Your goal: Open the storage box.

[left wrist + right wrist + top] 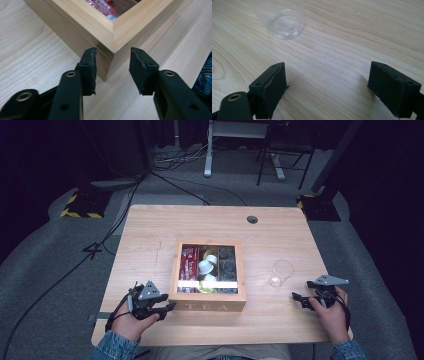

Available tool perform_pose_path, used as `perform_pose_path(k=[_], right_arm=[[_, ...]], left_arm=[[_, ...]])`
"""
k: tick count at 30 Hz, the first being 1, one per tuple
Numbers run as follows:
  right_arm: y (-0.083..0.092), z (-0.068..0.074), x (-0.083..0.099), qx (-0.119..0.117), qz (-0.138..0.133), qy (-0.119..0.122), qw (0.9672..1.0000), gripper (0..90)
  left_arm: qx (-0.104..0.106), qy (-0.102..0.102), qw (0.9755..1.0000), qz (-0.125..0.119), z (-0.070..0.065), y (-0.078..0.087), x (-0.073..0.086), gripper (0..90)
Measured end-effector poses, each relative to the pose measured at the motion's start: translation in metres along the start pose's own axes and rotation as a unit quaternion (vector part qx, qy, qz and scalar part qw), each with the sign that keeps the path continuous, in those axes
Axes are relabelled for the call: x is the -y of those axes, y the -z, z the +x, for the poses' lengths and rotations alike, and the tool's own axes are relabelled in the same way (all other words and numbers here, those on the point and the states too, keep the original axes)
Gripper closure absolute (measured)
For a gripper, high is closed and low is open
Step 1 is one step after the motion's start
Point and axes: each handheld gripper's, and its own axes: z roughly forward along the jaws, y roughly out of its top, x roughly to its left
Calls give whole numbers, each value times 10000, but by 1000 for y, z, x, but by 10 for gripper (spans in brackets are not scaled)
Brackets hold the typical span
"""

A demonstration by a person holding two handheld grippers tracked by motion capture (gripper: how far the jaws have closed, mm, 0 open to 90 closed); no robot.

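An open wooden box [207, 306] marked TEA stands mid-table. It holds red packets [188, 261], white capsules [207, 265] and dark pods [226, 262]. My left gripper [170, 307] lies at the box's front left corner. In the left gripper view the jaws of my left gripper [113, 52] stand apart on either side of that corner of the box [117, 30], and no pad visibly presses on it. At the table's right my right gripper [297, 300] is open, with bare wood between the jaws of my right gripper [327, 72]. A clear plastic cup [281, 272] stands upright just ahead of it [283, 22].
The table [150, 230] has a round cable hole [252, 219] at the back. Its front edge runs close to both hands. Cables and a yellow-black striped stand base [80, 205] lie on the grey floor beyond the table.
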Motion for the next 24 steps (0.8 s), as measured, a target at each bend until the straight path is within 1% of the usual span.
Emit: perform_pose_path(k=[2, 5, 7, 10, 12, 13, 17, 18, 20, 23, 24], right_arm=[[0, 0, 0, 0, 1, 0, 10000, 147], [0, 0, 0, 1, 0, -2, 10000, 147], [0, 0, 0, 1, 0, 0, 10000, 147], [0, 0, 0, 1, 1, -1, 10000, 148], [0, 0, 0, 0, 0, -1, 10000, 147], [0, 0, 0, 1, 1, -2, 10000, 147], [0, 0, 0, 1, 0, -1, 10000, 147], [0, 0, 0, 1, 1, -1, 10000, 147], [0, 0, 0, 20, 3, -18, 10000, 147], [-1, 1, -1, 51, 0, -35, 10000, 147], [-1, 1, -1, 54, 1, -35, 10000, 147]], left_arm=[[-27, -48, 10000, 21, 0, -1, 0, 620], [-40, -151, 9999, 75, 1, -1, 0, 626], [-44, -179, 9998, 94, 1, -1, 0, 634], [-37, -182, 9998, 96, 1, -1, 0, 647], [-14, -242, 9997, 76, 2, 0, -1, 642], [-5, -211, 9998, 41, 2, 1, -1, 642], [-6, -228, 9997, 23, 2, 2, -1, 655], [-43, -312, 9995, 26, 2, 2, -2, 657], [-52, -442, 9990, 23, 1, 3, -3, 669], [-56, -492, 9988, 34, 1, 3, -4, 672], [-47, -473, 9989, 31, 1, 4, -4, 674]])
